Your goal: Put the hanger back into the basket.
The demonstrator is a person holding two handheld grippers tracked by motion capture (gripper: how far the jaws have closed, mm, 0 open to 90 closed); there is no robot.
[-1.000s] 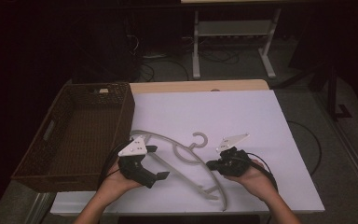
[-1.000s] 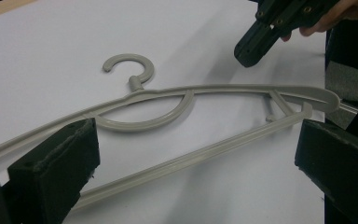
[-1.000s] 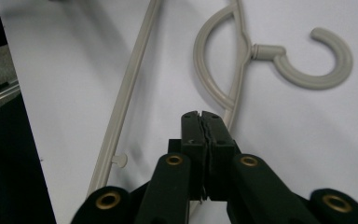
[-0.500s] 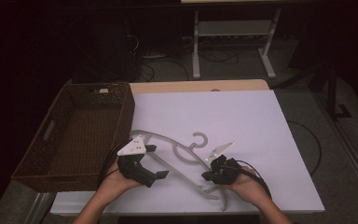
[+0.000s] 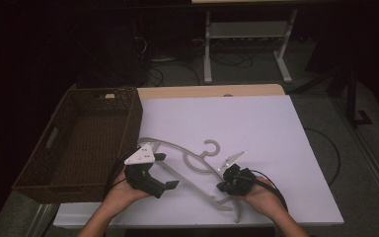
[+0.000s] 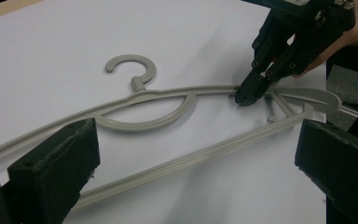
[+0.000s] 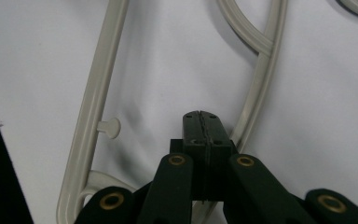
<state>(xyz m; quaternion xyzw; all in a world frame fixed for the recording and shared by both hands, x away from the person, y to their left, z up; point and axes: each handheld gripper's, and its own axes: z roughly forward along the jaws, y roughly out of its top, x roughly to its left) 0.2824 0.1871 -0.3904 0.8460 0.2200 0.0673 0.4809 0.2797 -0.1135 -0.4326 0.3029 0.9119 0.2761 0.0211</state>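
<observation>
High view: a pale grey plastic hanger (image 5: 192,165) lies flat at the white table's (image 5: 256,123) 6 o'clock, left gripper (image 5: 160,170) spread wide, basket (image 5: 79,143) at 9. Left gripper view: right gripper (image 6: 244,95) tips touch the hanger's arm. Right gripper view: jaws clenched empty, beside the arm; a small peg (image 7: 109,127) shows.

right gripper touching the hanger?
Touching. In the left gripper view the right gripper has its shut tips pressed on the hanger arm, no gap visible.
</observation>
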